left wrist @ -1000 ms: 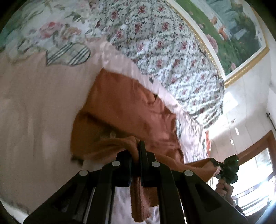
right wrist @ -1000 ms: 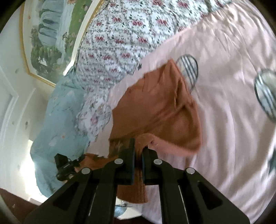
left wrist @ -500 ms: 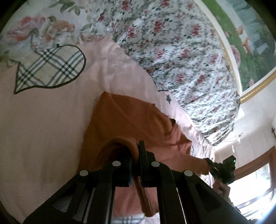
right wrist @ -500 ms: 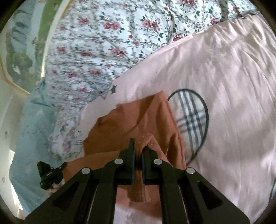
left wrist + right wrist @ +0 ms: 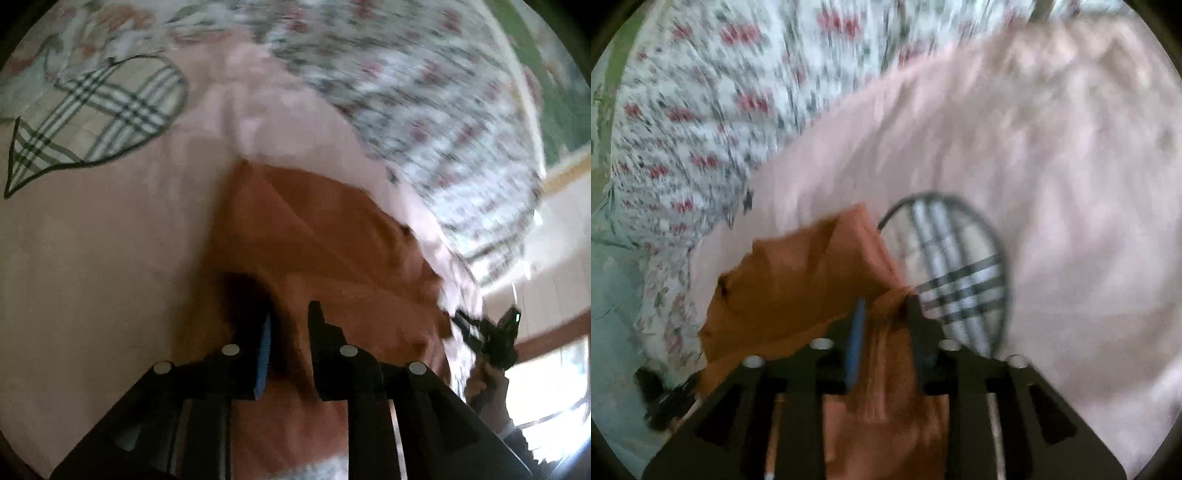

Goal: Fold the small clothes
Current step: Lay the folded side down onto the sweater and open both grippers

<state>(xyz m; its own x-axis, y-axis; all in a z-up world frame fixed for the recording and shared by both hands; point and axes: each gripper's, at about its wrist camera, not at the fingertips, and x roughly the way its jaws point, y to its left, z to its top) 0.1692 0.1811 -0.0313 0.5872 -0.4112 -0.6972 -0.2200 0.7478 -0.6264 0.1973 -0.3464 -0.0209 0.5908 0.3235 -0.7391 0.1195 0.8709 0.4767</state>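
A rust-orange garment (image 5: 325, 236) is seen lying on a pink bedsheet (image 5: 103, 258), partly folded, with a diagonal crease across its upper layer. In the left wrist view the left tongs (image 5: 290, 328) are held released just above the garment's near part; a clear gap is seen between the two jaws, and a blue pad is shown on the inner face of one finger. No cloth is seen between them. A heart-shaped plaid patch (image 5: 99, 114) is printed on the sheet to the upper left, well apart from the garment. A floral quilt (image 5: 424, 96) is bunched along the far edge of the sheet. At the right edge of this view the right tongs (image 5: 476, 328) are seen, blurred, near the garment's far corner.

In the right wrist view the right tongs (image 5: 884, 310) are parted as well, and a ridge of the garment (image 5: 798, 273) is seen lying between the jaws without being pinched. Another plaid patch (image 5: 960, 273) is seen just beside the garment, its edge partly covered by the orange cloth. Both views are blurred by motion.
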